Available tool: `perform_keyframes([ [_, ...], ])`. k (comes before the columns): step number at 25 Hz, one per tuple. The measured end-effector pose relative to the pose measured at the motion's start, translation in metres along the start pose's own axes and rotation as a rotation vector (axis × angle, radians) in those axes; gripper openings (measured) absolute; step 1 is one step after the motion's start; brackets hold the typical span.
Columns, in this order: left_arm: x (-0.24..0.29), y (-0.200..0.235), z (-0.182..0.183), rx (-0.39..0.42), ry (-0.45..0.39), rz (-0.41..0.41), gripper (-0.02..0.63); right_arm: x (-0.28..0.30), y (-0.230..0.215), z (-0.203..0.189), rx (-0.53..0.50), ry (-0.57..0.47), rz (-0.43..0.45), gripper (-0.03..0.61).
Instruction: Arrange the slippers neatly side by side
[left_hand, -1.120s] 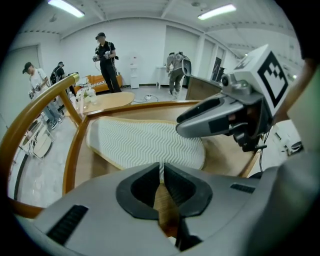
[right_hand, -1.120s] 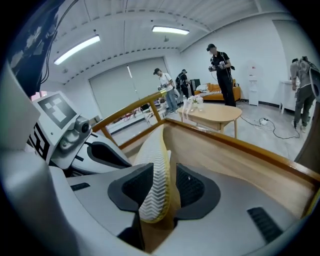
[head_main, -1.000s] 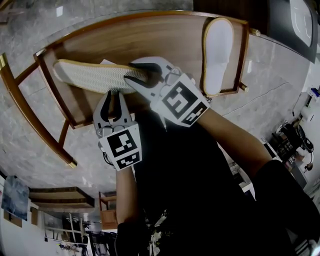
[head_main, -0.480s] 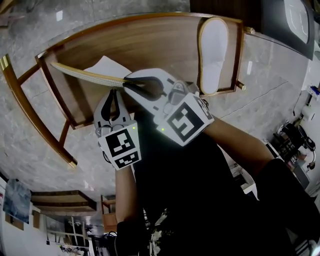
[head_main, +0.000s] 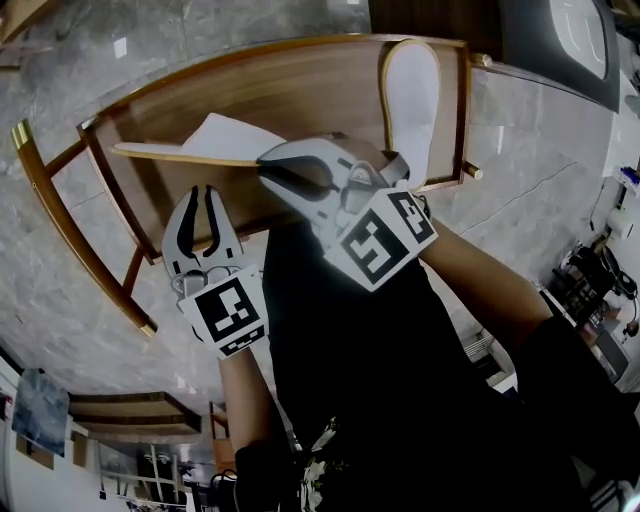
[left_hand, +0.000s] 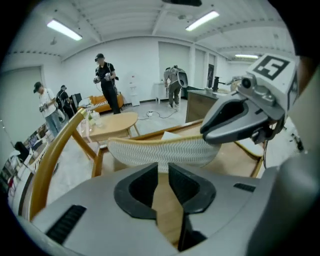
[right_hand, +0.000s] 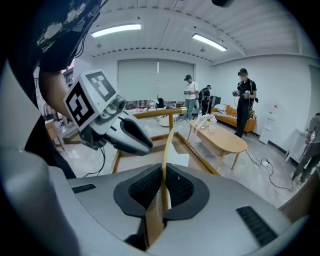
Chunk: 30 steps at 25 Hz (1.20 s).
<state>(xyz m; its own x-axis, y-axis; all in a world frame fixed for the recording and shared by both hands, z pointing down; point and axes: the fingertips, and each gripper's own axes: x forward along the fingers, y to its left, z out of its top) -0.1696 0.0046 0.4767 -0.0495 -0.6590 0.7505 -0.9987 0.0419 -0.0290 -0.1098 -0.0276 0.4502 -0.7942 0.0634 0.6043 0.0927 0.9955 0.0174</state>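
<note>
A white slipper (head_main: 411, 95) lies flat at the right end of the wooden rack (head_main: 300, 75). The second slipper (head_main: 185, 156) is lifted and turned on its edge, its zigzag sole (left_hand: 160, 150) facing my left gripper. My right gripper (head_main: 268, 166) is pinched on one end of it and its jaws are still closing; the tan sole edge (right_hand: 167, 142) runs straight between the pads. My left gripper (head_main: 200, 203) hangs just in front of the rack, below the held slipper, jaws opening with nothing between them (left_hand: 162, 172).
The rack has brass-capped legs (head_main: 20, 135) and stands on a grey marble floor (head_main: 60, 270). Beyond it are an oval wooden table (right_hand: 225, 137), an orange sofa (right_hand: 235, 117) and several people standing in the room.
The right gripper has closed on the sole-up slipper, lifted it and tipped it onto its edge. The left gripper has drawn back from the slipper toward the lower left.
</note>
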Motion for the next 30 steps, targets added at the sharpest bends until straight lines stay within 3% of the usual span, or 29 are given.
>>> perform_keyframes([
  [1, -0.003, 0.005, 0.009, 0.028, -0.013, -0.003, 0.081, 0.001, 0.0, 0.001, -0.001, -0.001, 0.003, 0.023],
  [3, -0.011, 0.009, 0.028, 0.135, -0.038, -0.031, 0.098, 0.002, 0.0, 0.002, -0.009, 0.001, 0.012, 0.023],
  [5, -0.015, 0.002, 0.041, 0.339, -0.017, -0.094, 0.098, 0.002, 0.002, 0.003, -0.016, 0.001, 0.025, 0.023],
  [8, -0.011, -0.015, 0.038, 0.651, 0.088, -0.213, 0.098, 0.001, 0.003, 0.003, -0.019, -0.001, 0.037, 0.023],
  [10, -0.005, -0.02, 0.037, 0.763, 0.121, -0.259, 0.089, 0.0, 0.002, 0.002, -0.013, -0.002, 0.039, 0.023],
  [17, 0.008, -0.032, 0.037, 0.854, 0.183, -0.354, 0.078, 0.0, 0.004, 0.001, -0.013, -0.002, 0.056, 0.023],
  [22, 0.011, -0.034, 0.039, 0.869, 0.193, -0.364, 0.061, -0.001, -0.002, 0.0, -0.01, 0.002, 0.051, 0.023],
  [30, 0.011, -0.033, 0.04, 0.768, 0.187, -0.289, 0.04, -0.001, -0.014, 0.001, 0.002, 0.004, -0.023, 0.035],
])
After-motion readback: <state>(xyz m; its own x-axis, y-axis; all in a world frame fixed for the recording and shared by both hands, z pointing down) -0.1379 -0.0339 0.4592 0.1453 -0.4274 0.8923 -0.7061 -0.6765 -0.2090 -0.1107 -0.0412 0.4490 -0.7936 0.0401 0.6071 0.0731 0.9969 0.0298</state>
